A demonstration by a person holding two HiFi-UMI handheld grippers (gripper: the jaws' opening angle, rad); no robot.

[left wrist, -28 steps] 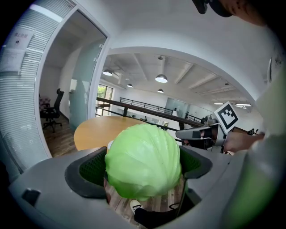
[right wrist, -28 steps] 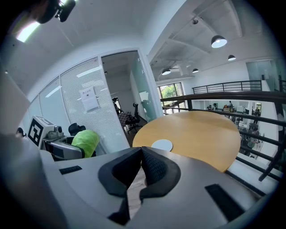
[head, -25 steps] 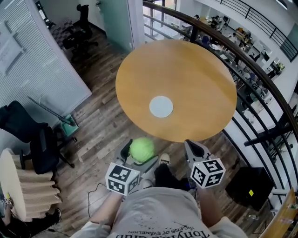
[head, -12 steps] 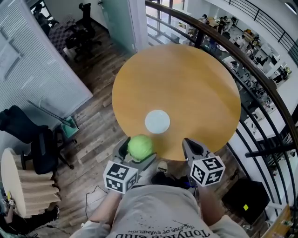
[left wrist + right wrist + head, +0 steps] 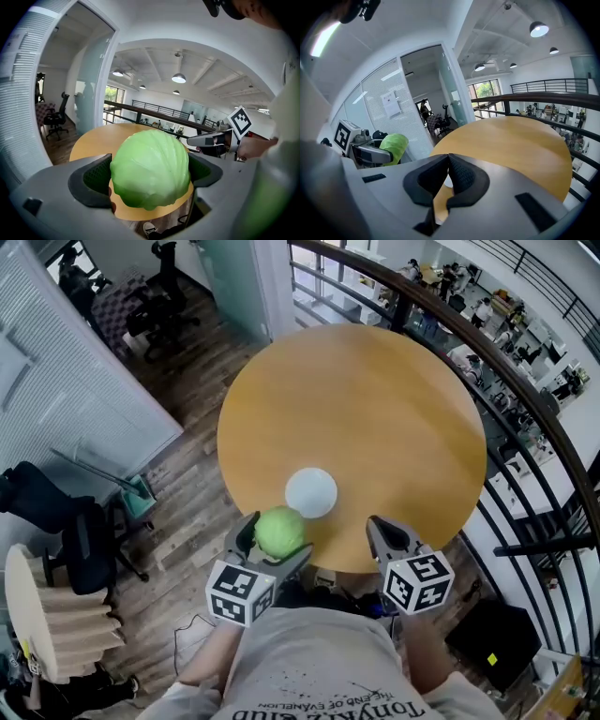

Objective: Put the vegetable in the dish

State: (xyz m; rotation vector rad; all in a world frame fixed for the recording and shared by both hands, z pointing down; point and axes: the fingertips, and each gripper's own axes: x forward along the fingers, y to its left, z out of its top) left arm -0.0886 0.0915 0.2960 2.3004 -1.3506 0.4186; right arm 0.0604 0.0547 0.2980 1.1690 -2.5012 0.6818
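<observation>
A pale green cabbage (image 5: 279,530) sits between the jaws of my left gripper (image 5: 275,540), which is shut on it. In the left gripper view the cabbage (image 5: 149,171) fills the gap between both pads. It hangs over the near edge of the round wooden table (image 5: 375,399), just short of the small white dish (image 5: 310,492). My right gripper (image 5: 377,529) is at the table's near edge, right of the dish. Its jaws (image 5: 448,164) are shut with nothing between them. The right gripper view shows the cabbage (image 5: 394,146) off to its left.
The table stands beside a dark curved railing (image 5: 525,399) with an open drop beyond it. Wood floor (image 5: 187,493) lies to the left, with office chairs (image 5: 66,531) and a white blind wall (image 5: 56,381).
Both grippers have come forward toward the table. The cabbage has moved from over the floor to the table's near edge, close to the dish. The right gripper stays shut.
</observation>
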